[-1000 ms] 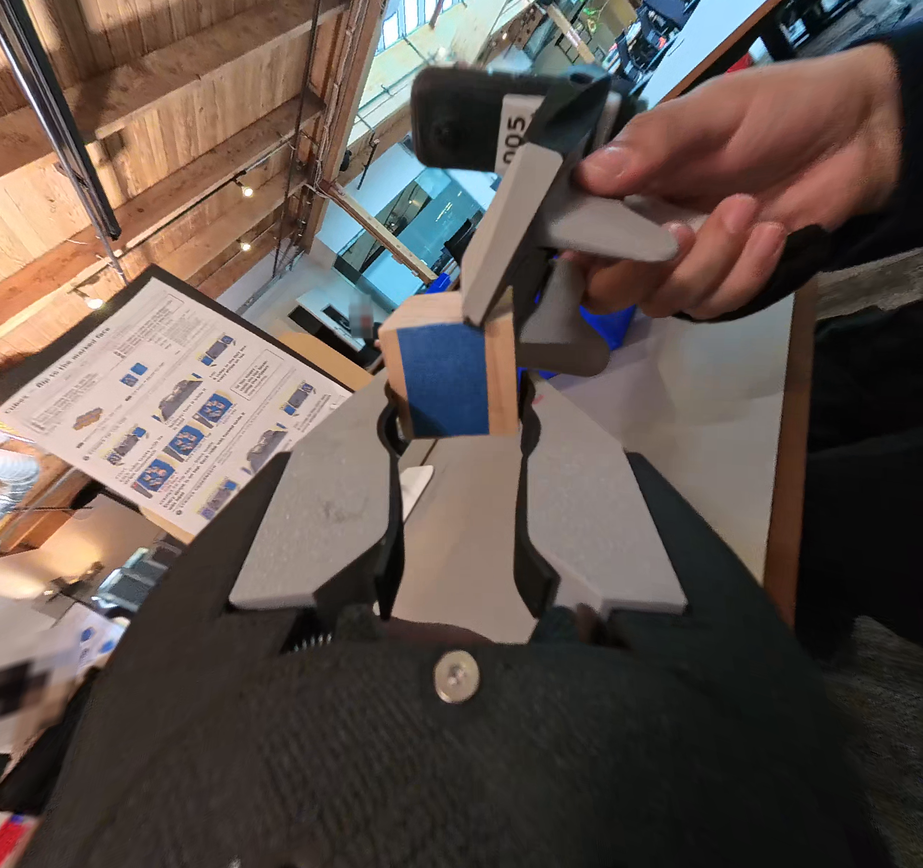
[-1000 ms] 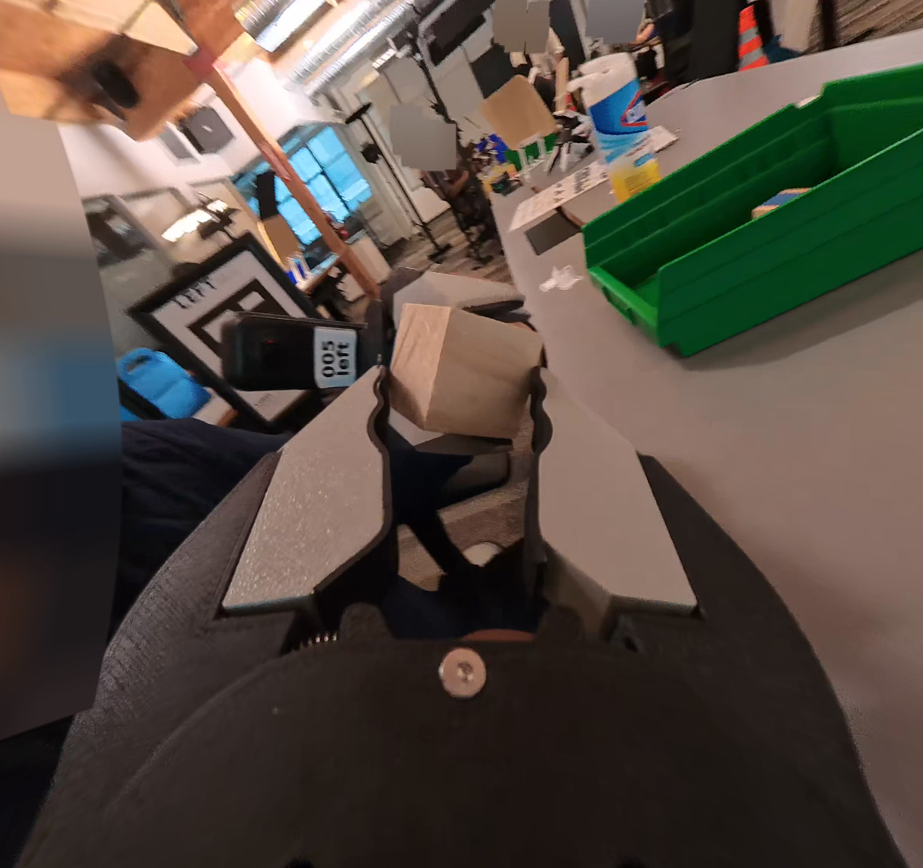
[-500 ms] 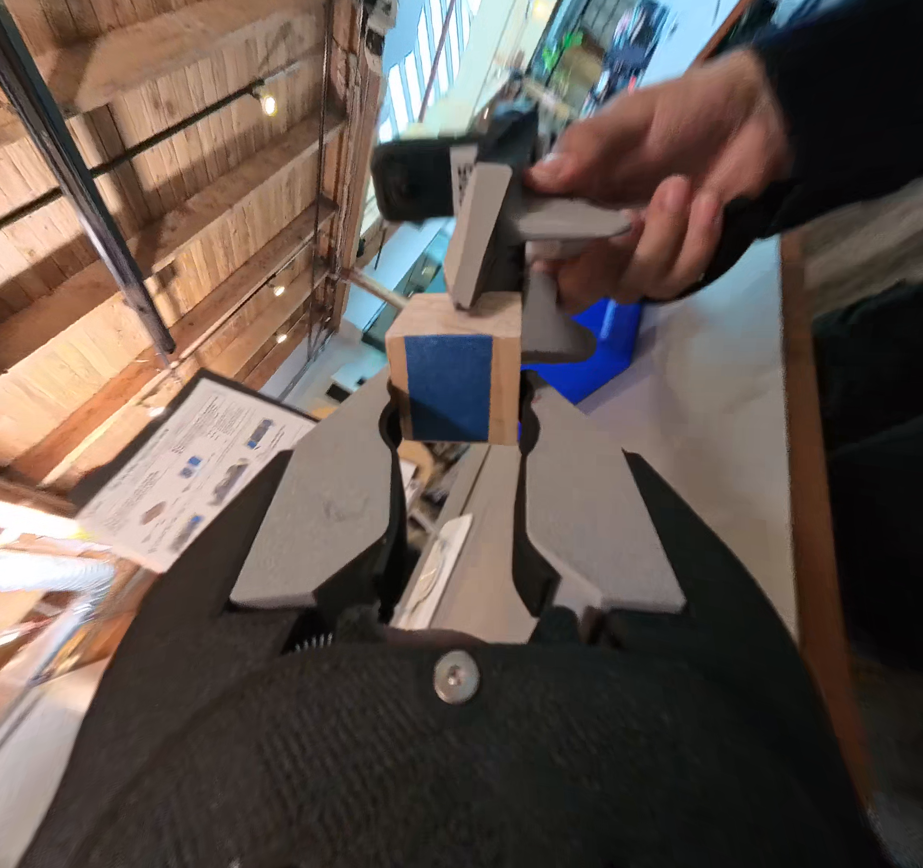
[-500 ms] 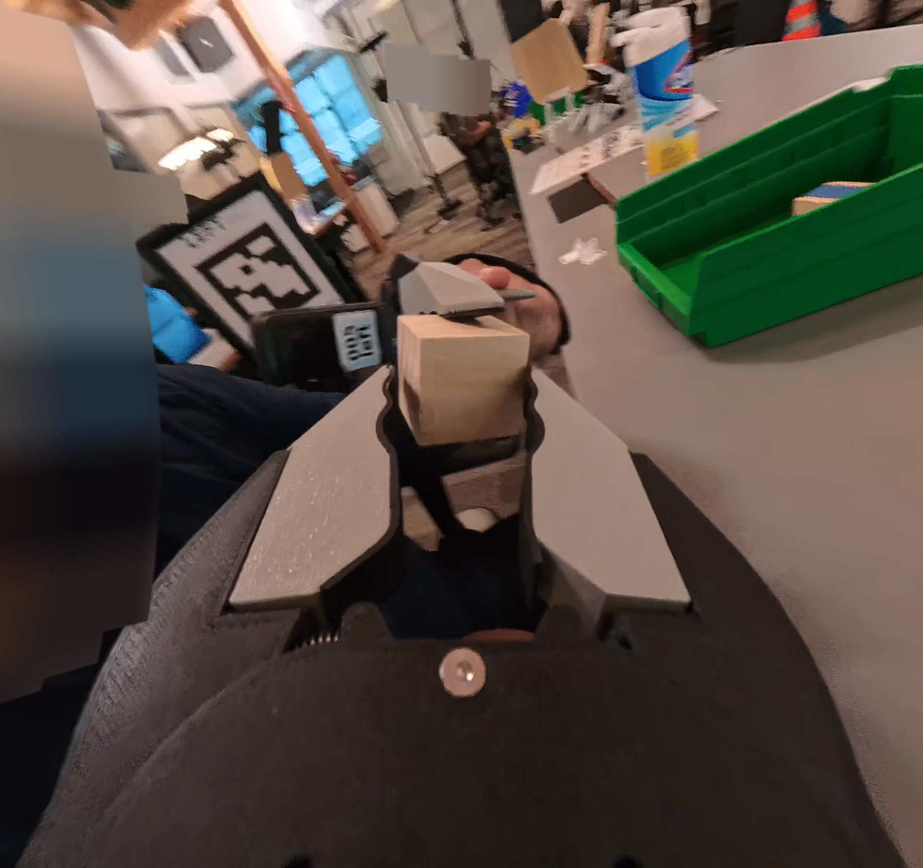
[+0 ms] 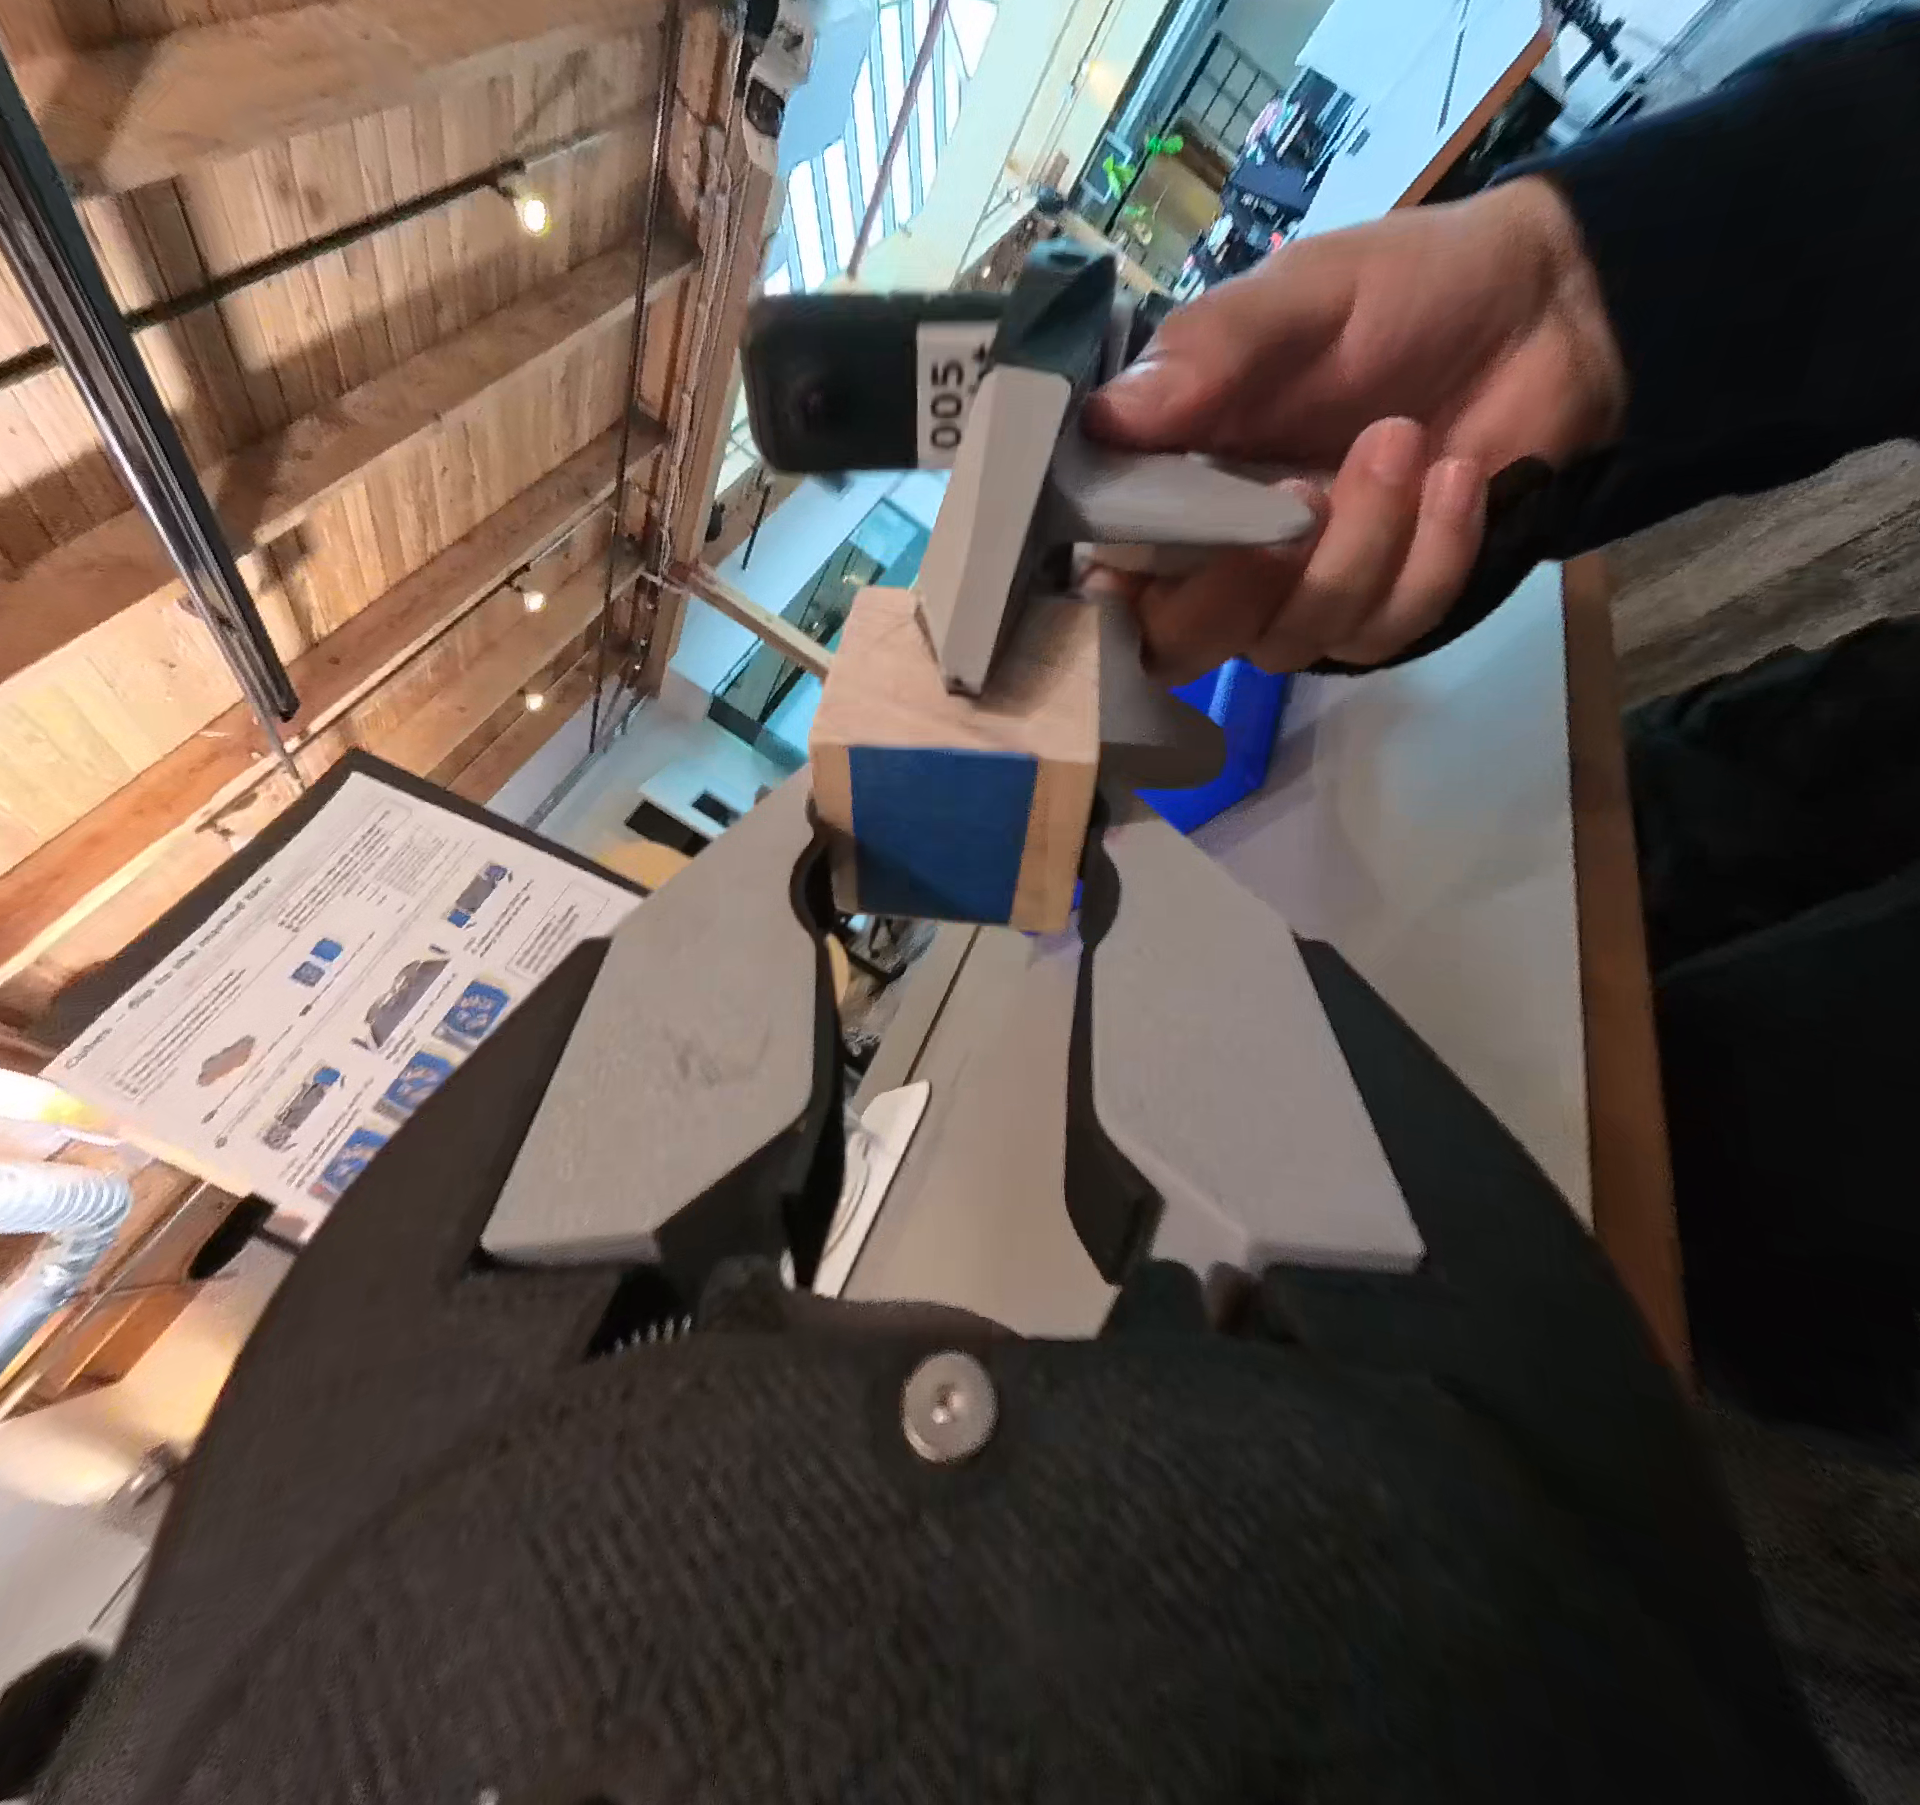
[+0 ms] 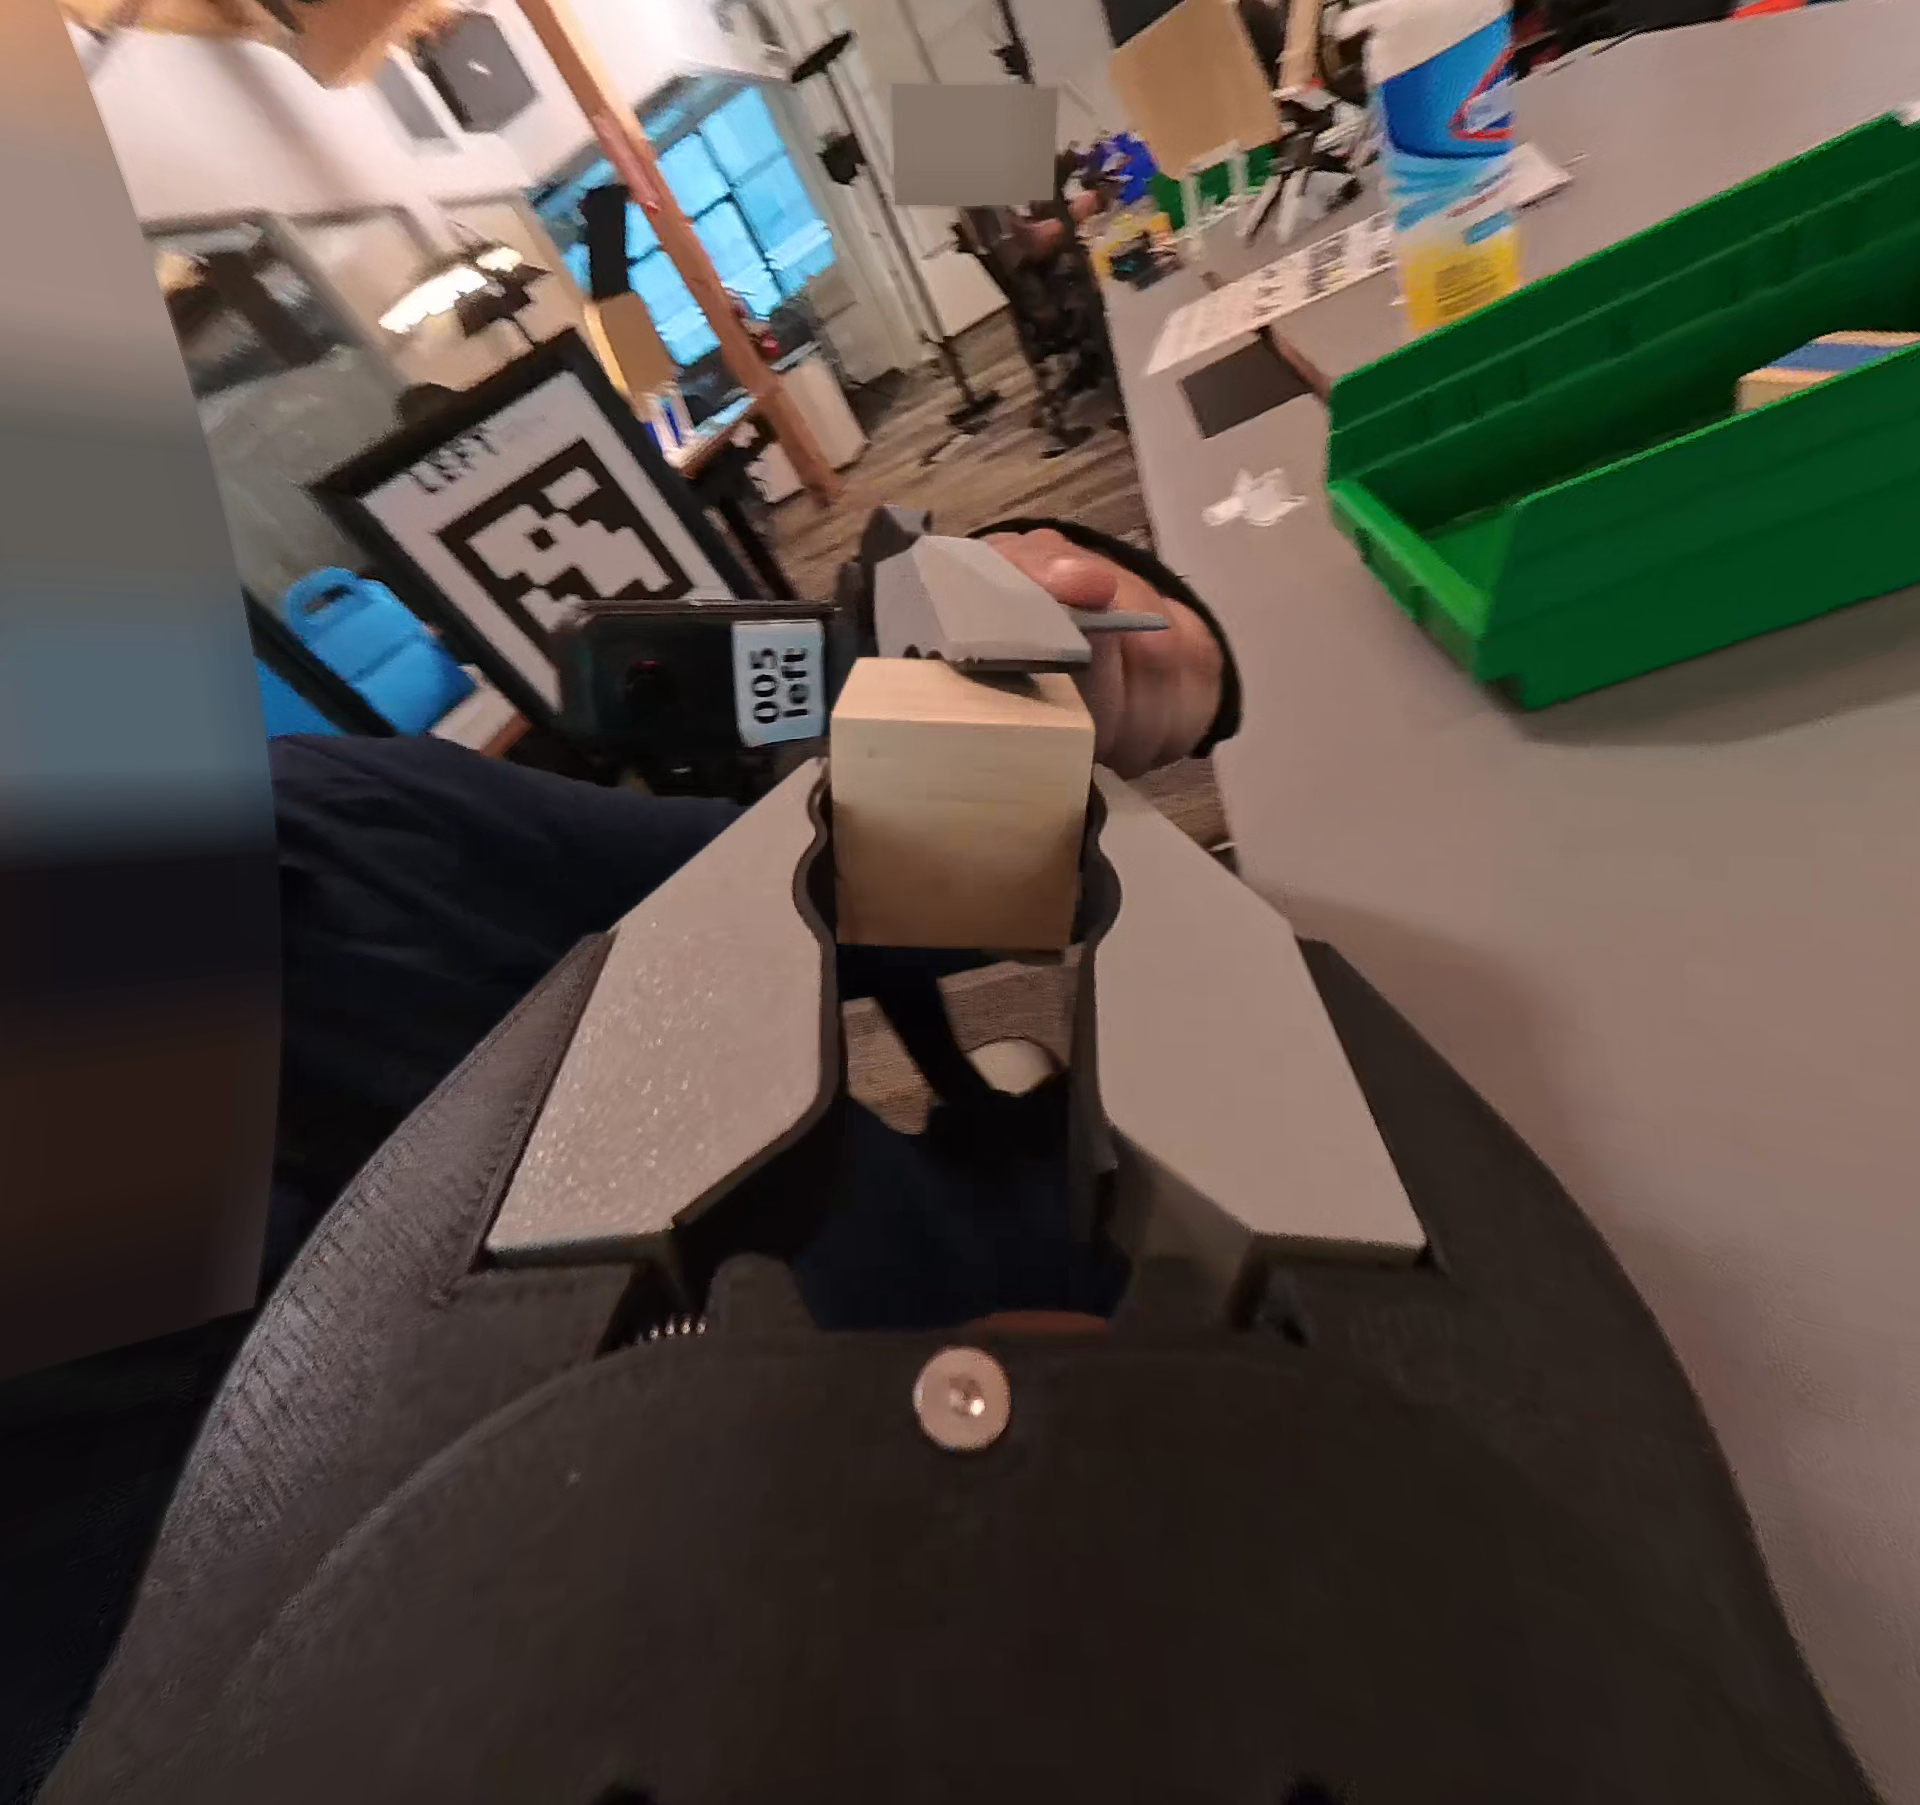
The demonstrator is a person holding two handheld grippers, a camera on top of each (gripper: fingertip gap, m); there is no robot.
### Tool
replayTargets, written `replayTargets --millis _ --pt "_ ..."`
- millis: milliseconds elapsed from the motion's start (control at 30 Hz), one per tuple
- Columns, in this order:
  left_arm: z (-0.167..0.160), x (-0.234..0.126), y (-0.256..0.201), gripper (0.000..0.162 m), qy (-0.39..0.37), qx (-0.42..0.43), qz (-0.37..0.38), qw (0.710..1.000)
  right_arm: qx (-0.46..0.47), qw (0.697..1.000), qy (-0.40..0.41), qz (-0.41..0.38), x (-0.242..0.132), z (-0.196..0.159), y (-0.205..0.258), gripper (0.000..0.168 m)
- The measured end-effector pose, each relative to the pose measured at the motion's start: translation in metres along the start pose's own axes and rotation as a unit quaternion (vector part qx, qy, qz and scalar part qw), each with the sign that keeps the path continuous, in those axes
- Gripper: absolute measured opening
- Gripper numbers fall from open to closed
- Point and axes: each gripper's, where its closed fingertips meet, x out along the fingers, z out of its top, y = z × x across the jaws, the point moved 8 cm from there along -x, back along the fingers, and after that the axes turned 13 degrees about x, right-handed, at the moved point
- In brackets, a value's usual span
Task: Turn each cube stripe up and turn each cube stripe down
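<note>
One wooden cube is held in the air by both grippers. In the left wrist view its blue-striped face points at the camera. My left gripper is shut on its left and right sides. The right gripper's fingers press on the cube's top and far right side. In the right wrist view the cube shows plain wood. My right gripper is shut on its sides. The left gripper's upper finger lies on the cube's top. A second cube with a blue top sits in the green bin.
The grey table runs along the right, with the green bin and a wipes canister at its far end. A printed instruction sheet stands at the left. A black-and-white marker board stands behind the left gripper.
The cube was tilted and loose between the right fingers; now it sits square and the right fingers have closed flush on it. Both grippers have shifted and levelled.
</note>
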Motion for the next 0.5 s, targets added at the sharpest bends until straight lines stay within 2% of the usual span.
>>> replayTargets --millis 133,500 --pt "0.000 0.002 -0.003 0.044 0.016 0.031 0.023 0.999 -0.026 0.999 -0.003 -0.041 -0.001 0.001 0.002 0.042" --pt "0.011 -0.003 -0.001 0.044 -0.023 0.032 0.004 0.999 -0.008 0.999 0.017 -0.035 0.000 -0.003 0.004 0.042"
